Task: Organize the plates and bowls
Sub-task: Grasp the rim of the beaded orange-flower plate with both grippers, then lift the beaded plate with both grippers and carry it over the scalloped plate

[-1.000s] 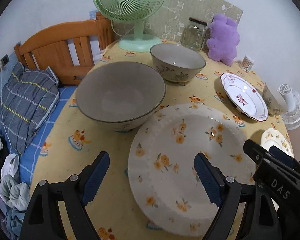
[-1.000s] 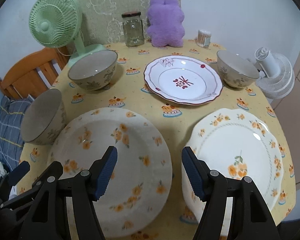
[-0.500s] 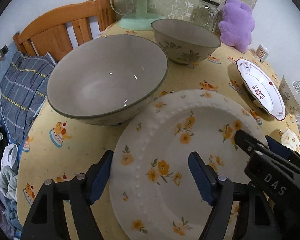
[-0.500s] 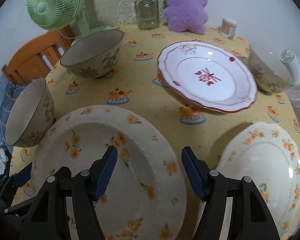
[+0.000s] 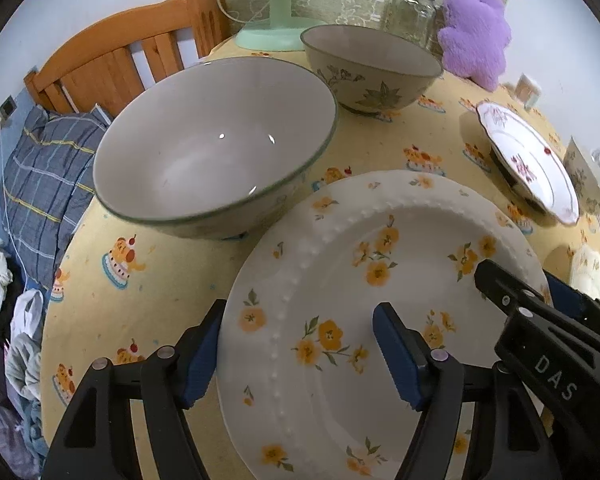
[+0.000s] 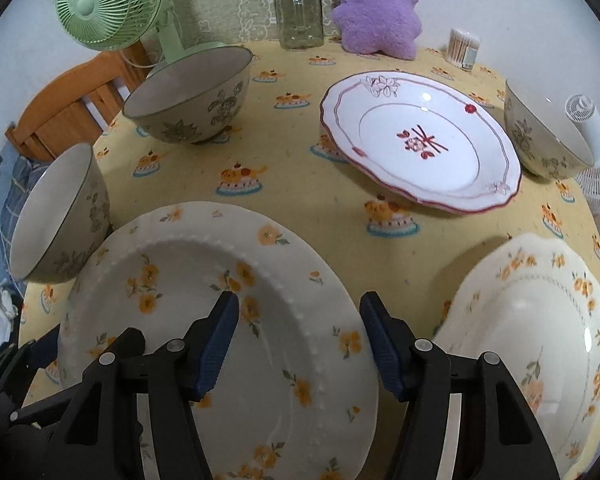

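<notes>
I am holding my left gripper (image 5: 296, 354) astride the left rim of the beaded orange-flower plate (image 5: 380, 304), one pad outside the edge, the other over the plate's well. Its jaws have just been closing and are standing at a middling width; no pad is pressing on the rim yet. I am setting my right gripper (image 6: 298, 344) astride the opposite rim of the same plate (image 6: 204, 312) in the same way, jaws also just narrowing, rim between them but not clamped. I am placing one gripper on each side because a wide, shallow plate will likely tip if lifted from one edge.

The plate is lying flat on the yellow tablecloth (image 6: 300, 184), at the near edge of the table. The large grey bowl (image 5: 216, 152) is standing just beside its far-left rim, so room there is tight. A scalloped orange-flower plate (image 6: 536, 340) is lying just beside it on the right. The red-trimmed plate (image 6: 420, 136) and two further patterned bowls (image 6: 192, 96) (image 6: 544, 136) are standing farther back, with open cloth between. Upward is the freest path.
</notes>
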The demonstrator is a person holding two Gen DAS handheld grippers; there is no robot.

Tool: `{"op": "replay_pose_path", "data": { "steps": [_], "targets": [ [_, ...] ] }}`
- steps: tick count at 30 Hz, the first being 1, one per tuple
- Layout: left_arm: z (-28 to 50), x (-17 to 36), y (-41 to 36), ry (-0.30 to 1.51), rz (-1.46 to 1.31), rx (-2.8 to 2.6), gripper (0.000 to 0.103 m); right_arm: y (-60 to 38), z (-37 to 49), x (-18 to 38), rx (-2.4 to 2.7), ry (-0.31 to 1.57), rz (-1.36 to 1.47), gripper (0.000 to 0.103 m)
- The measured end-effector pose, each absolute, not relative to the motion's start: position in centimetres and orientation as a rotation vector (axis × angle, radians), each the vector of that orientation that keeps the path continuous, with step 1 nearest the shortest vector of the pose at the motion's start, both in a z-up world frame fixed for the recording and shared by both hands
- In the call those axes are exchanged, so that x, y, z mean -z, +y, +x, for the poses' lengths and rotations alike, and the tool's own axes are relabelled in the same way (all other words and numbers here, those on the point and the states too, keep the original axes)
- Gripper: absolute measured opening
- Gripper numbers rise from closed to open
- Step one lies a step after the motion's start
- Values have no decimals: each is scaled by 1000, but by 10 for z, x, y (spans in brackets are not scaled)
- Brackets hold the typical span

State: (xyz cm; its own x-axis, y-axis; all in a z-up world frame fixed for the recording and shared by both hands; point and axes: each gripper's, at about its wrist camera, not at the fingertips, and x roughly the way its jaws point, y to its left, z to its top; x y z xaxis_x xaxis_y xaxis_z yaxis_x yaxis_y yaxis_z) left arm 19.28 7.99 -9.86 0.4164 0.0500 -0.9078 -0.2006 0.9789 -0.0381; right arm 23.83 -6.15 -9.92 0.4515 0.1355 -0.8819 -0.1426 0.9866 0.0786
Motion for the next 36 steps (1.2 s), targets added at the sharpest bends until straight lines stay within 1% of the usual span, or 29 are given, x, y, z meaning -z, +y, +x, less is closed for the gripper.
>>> {"op": "replay_pose_path", "data": {
  "steps": [6,8,12,15,18,20,22,25,29,31,36],
  "targets": [
    [166,99,85,1156,-132,-131,72,-62,210,99,-163,1116,14,66],
    [157,99,86,1161,-121,-126,70,-60,198,99,-164,1119,8,66],
    [142,100,89,1168,-101,-99,69,-61,179,99,-153,1138,27,66],
    [135,98,89,1165,-75,-75,66,-62,166,97,-132,1142,31,66],
    [134,98,89,1166,-66,-62,65,-63,155,96,-126,1158,27,65],
    [133,99,91,1164,-65,-58,65,-64,151,98,-123,1169,27,63],
    [133,99,92,1162,-70,-52,66,-65,150,99,-107,1172,14,57],
    [132,100,90,1166,-57,-32,69,-69,152,102,-95,1178,32,54],
    [135,101,87,1165,-46,-16,73,-70,155,105,-86,1172,52,56],
    [135,101,86,1164,-46,-22,73,-68,156,106,-86,1173,39,59],
    [137,100,90,1180,-73,-19,70,-65,158,105,-87,1190,21,59]
  ]
}}
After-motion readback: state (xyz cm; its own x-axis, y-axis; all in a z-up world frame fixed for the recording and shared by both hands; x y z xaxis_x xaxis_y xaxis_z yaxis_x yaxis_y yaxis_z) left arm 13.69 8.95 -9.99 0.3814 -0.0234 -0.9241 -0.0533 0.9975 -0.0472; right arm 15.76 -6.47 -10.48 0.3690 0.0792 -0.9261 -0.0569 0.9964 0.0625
